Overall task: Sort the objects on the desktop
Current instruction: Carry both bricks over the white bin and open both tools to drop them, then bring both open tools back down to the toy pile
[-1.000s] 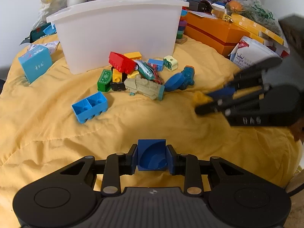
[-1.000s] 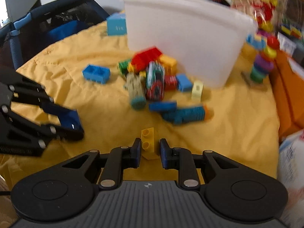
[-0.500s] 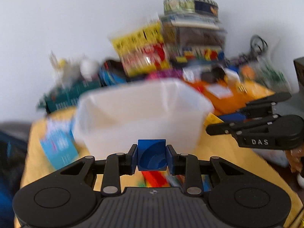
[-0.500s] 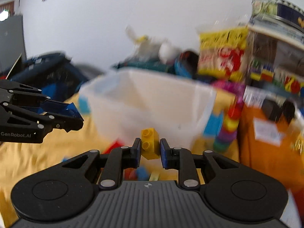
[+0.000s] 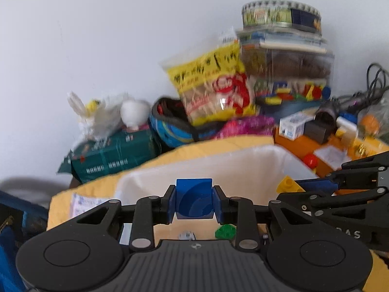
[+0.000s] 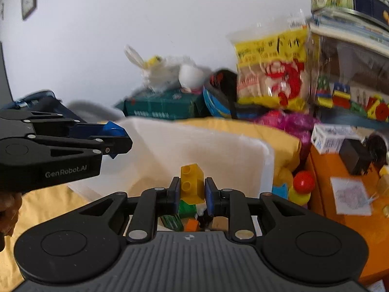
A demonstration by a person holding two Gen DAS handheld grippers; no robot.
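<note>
My left gripper (image 5: pixel 194 203) is shut on a blue block (image 5: pixel 194 200) and hangs over the open white bin (image 5: pixel 243 168). My right gripper (image 6: pixel 192 192) is shut on a yellow brick (image 6: pixel 191 182), also above the white bin (image 6: pixel 218 150). In the left wrist view the right gripper (image 5: pixel 323 186) comes in from the right with the yellow brick (image 5: pixel 288 185) at its tip. In the right wrist view the left gripper (image 6: pixel 114 138) reaches in from the left with the blue block (image 6: pixel 111 127). Several toy pieces (image 6: pixel 187 211) lie in the bin below the fingers.
Behind the bin stand a green box (image 5: pixel 114 153), a yellow snack bag (image 5: pixel 214 90), a helmet (image 5: pixel 170 124) and a clear case with a round tin (image 5: pixel 282 15) on top. An orange box (image 6: pixel 340 189) with small items sits right. Yellow cloth (image 6: pixel 43 202) covers the surface.
Both grippers rose from the cloth with their bricks and moved forward over the bin. The floor pile of toys has dropped out of view; the bin's inside now shows below the fingers.
</note>
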